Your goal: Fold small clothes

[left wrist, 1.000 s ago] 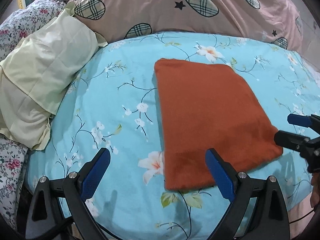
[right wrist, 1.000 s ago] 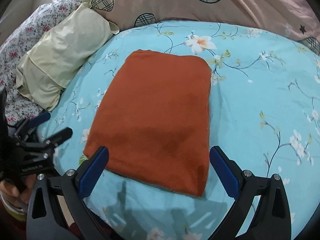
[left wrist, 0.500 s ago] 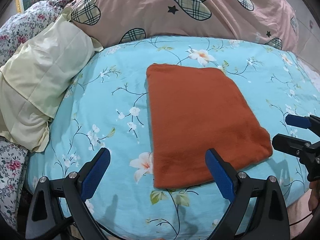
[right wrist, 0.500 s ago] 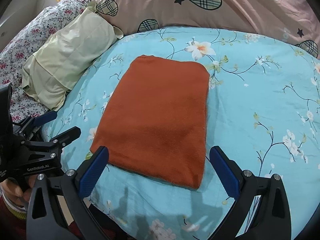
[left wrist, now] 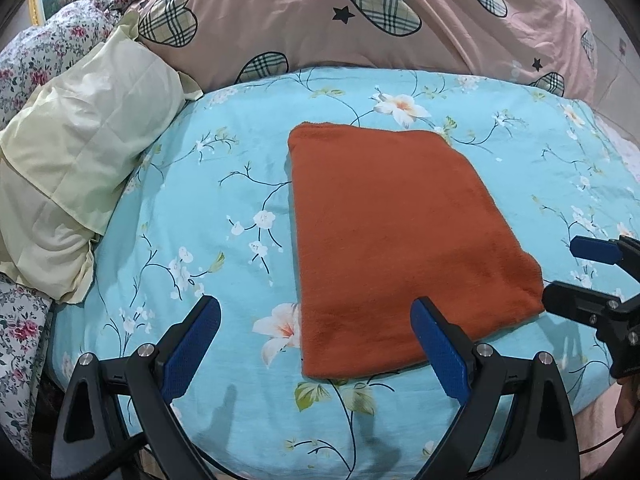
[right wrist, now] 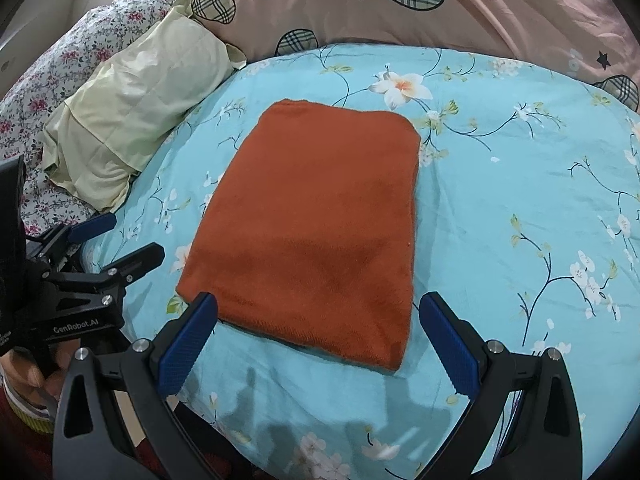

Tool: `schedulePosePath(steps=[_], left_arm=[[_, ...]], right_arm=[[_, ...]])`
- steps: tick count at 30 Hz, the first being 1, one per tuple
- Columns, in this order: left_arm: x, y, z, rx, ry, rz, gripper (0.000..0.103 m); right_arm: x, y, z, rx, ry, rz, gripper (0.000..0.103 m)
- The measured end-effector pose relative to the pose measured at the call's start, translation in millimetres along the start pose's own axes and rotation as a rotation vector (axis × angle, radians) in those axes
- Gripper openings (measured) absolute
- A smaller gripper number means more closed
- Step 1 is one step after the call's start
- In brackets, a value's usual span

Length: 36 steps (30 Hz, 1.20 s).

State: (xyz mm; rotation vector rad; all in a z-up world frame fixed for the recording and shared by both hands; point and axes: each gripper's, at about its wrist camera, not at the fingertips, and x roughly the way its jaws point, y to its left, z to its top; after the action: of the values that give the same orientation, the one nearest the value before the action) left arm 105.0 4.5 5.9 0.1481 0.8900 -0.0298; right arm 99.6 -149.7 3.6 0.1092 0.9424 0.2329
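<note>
Both tongs have pulled back toward the bed's near edge since a second ago; the orange cloth (right wrist: pixel 316 224) now sits smaller and farther off in both views, itself unmoved. It lies flat on the blue floral sheet (right wrist: pixel 520 184), already folded into a neat rectangle, near the cream pillow (right wrist: pixel 140 100). Left tongs (left wrist: pixel 316 340) and right tongs (right wrist: pixel 318 336) are both spread wide, holding nothing. Cloth looks soft, light, plush, probably two layers or more, hard to tell. Best hold: pinch the near corners at the short edge.
</note>
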Motion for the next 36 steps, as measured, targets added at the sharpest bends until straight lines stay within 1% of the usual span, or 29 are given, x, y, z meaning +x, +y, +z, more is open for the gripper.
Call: schedulePosePath(steps=[10, 36], left_arm=[[12.8, -0.7, -3.9, 0.007, 0.026, -0.009, 0.096], [14.6, 0.5, -0.6, 0.0, 0.024, -0.023, 0.096]], right_arm=[[7.2, -4.5, -3.4, 0.019, 0.017, -0.003, 0.101], [6.2, -2.4, 8.2, 0.006, 0.003, -0.008, 0.101]])
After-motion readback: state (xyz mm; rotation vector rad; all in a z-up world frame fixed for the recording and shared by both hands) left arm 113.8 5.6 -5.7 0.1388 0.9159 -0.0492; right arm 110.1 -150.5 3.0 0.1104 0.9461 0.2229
